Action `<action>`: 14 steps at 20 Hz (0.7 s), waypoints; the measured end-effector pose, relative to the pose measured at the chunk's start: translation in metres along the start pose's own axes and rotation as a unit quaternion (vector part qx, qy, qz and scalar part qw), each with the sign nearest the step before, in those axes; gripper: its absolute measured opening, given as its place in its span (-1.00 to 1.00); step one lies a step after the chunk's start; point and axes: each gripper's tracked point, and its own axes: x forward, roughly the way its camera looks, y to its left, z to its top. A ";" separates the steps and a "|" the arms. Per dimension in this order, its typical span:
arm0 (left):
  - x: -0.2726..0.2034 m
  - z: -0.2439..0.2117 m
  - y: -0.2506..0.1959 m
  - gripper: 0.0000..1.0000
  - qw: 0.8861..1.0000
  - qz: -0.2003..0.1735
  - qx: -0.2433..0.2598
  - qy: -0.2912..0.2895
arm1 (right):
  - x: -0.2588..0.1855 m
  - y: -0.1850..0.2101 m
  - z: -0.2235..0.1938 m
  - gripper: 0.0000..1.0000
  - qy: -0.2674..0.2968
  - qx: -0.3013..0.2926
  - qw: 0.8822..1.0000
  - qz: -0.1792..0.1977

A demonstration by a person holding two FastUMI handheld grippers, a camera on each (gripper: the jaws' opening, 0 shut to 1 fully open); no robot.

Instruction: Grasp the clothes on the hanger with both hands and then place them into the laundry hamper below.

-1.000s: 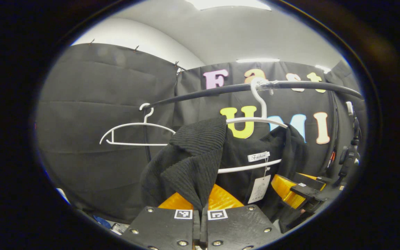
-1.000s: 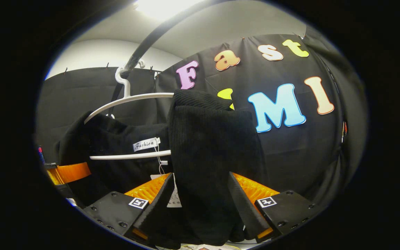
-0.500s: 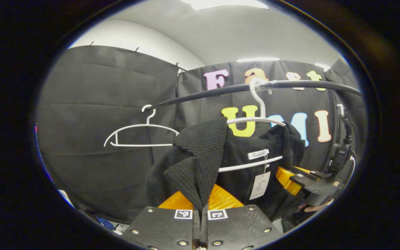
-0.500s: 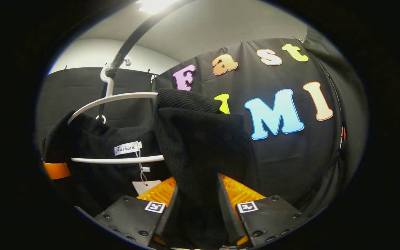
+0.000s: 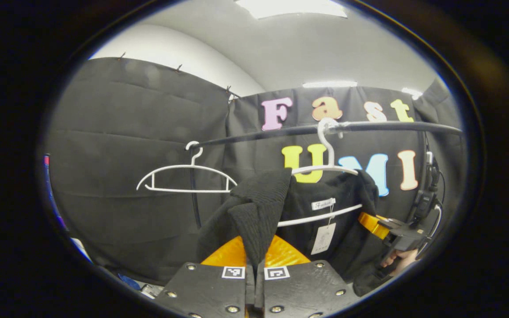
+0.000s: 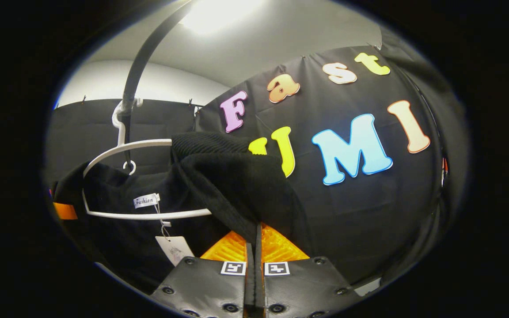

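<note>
A black knit garment (image 5: 254, 207) hangs on a white hanger (image 5: 325, 168) from a black rail (image 5: 369, 127). My left gripper (image 5: 254, 260) is shut on a fold of its near shoulder, pulled off the hanger's end. In the right gripper view the same black garment (image 6: 228, 181) drapes over the white hanger (image 6: 126, 148), and my right gripper (image 6: 253, 240) is shut on the shoulder fabric at its side. The right gripper (image 5: 385, 225) and the hand holding it also appear at the garment's far side in the left gripper view. A paper tag (image 5: 323, 238) dangles from the collar.
An empty white hanger (image 5: 187, 176) hangs farther left on the same rail. A black upright post (image 5: 194, 198) stands behind it. Cables and a black device (image 5: 427, 198) hang at the right edge. The hamper is hidden.
The right gripper has gone from wide around the shoulder fabric to shut on it. Both grippers have pulled back and down a little, so the garment sits farther off.
</note>
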 end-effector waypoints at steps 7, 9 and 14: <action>-0.002 0.033 0.030 -0.98 0.999 0.017 0.005 -0.033 | 0.000 -0.032 0.029 -0.97 -0.044 -0.029 0.998 -0.035; 0.000 0.038 0.040 -0.98 0.999 0.018 0.001 -0.036 | 0.001 -0.034 0.034 -1.00 -0.057 -0.047 0.996 -0.041; 0.006 0.042 0.071 -0.98 0.999 0.030 0.012 -0.037 | 0.000 -0.037 0.037 -0.97 -0.080 -0.096 0.992 -0.037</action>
